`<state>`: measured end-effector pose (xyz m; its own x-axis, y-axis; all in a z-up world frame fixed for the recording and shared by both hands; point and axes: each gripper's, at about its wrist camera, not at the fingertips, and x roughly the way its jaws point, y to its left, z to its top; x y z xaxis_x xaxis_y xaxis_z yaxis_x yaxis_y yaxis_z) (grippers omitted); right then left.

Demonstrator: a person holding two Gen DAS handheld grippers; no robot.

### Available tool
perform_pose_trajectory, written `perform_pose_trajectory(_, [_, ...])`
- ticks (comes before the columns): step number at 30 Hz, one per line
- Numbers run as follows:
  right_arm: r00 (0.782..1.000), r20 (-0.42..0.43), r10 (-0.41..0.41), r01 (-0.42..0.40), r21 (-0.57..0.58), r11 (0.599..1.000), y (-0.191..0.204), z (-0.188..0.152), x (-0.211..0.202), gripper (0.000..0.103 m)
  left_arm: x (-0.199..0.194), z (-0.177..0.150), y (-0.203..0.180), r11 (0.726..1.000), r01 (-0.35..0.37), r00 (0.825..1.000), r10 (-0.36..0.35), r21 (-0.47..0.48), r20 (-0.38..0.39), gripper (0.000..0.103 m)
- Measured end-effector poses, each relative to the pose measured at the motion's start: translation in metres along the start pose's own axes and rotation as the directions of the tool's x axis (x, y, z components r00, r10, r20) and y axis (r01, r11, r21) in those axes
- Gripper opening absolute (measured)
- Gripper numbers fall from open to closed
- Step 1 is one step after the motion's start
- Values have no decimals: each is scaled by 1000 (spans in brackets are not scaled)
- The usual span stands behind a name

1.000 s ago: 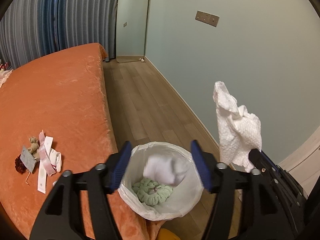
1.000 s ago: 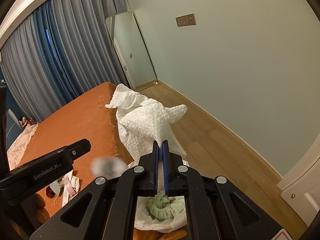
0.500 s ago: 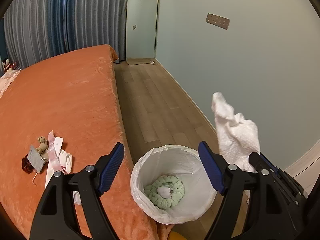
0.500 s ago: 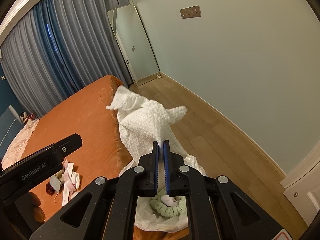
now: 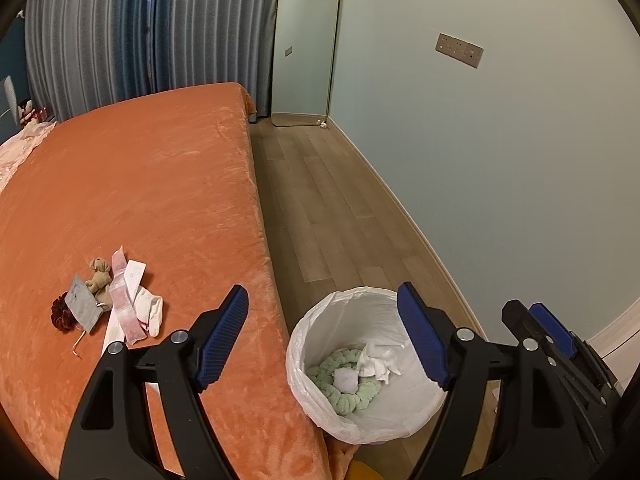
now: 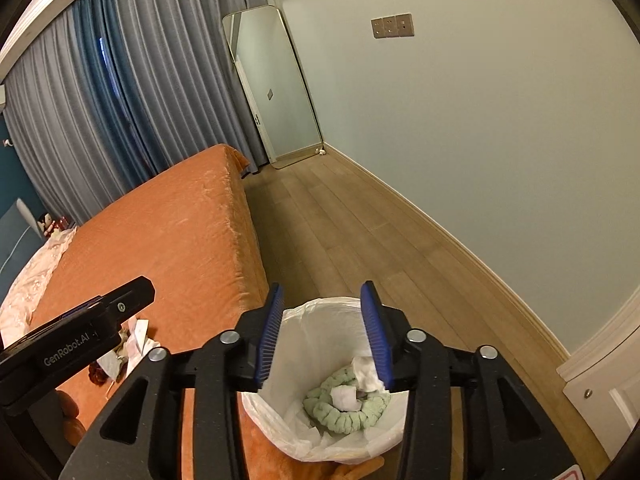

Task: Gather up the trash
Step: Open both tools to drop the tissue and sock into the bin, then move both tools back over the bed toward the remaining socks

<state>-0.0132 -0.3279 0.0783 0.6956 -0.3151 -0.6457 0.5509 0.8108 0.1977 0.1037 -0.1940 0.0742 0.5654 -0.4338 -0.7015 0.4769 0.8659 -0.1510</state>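
Note:
A trash bin with a white liner (image 5: 320, 320) (image 6: 316, 320) stands on the floor by the bed's edge. In it lie a crumpled white paper towel (image 5: 380, 360) (image 6: 366, 372), a small white wad (image 5: 346, 380) and a green knitted ring (image 5: 340, 392) (image 6: 344, 412). My left gripper (image 5: 320, 338) is open and empty above the bin. My right gripper (image 6: 322, 338) is open and empty over the bin too. A pile of trash (image 5: 116, 300) lies on the orange bed (image 5: 140, 184): paper strips, white socks, a small bear, a grey tag, a dark red flower.
A wooden floor (image 5: 332, 208) runs between the bed and the pale green wall. A tall mirror (image 5: 304, 44) leans in the far corner beside grey-blue curtains. Pink bedding (image 6: 36, 276) lies at the bed's far left. A white cabinet corner (image 6: 600, 380) is at right.
My right gripper opened and the paper towel dropped into the bin. The small white wad from my left gripper also landed in the bin. Both grippers rose slightly.

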Motion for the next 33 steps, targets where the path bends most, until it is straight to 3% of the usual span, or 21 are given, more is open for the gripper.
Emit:
perform_pose_trajectory(19, [999, 4, 45, -44, -109, 993, 72, -11, -8, 55, -21, -12, 84, 990, -64, 998, 66, -123, 12, 73])
perform_pose_trajectory(29, [995, -26, 93, -96, -184, 978, 122, -23, -7, 57, -31, -27, 148, 970, -122, 992, 125, -212, -2, 73])
perform_pose_trajectory(33, [992, -46, 115, -123, -213, 969, 144, -32, -5, 59, -36, -35, 175, 955, -147, 989, 150, -256, -8, 79])
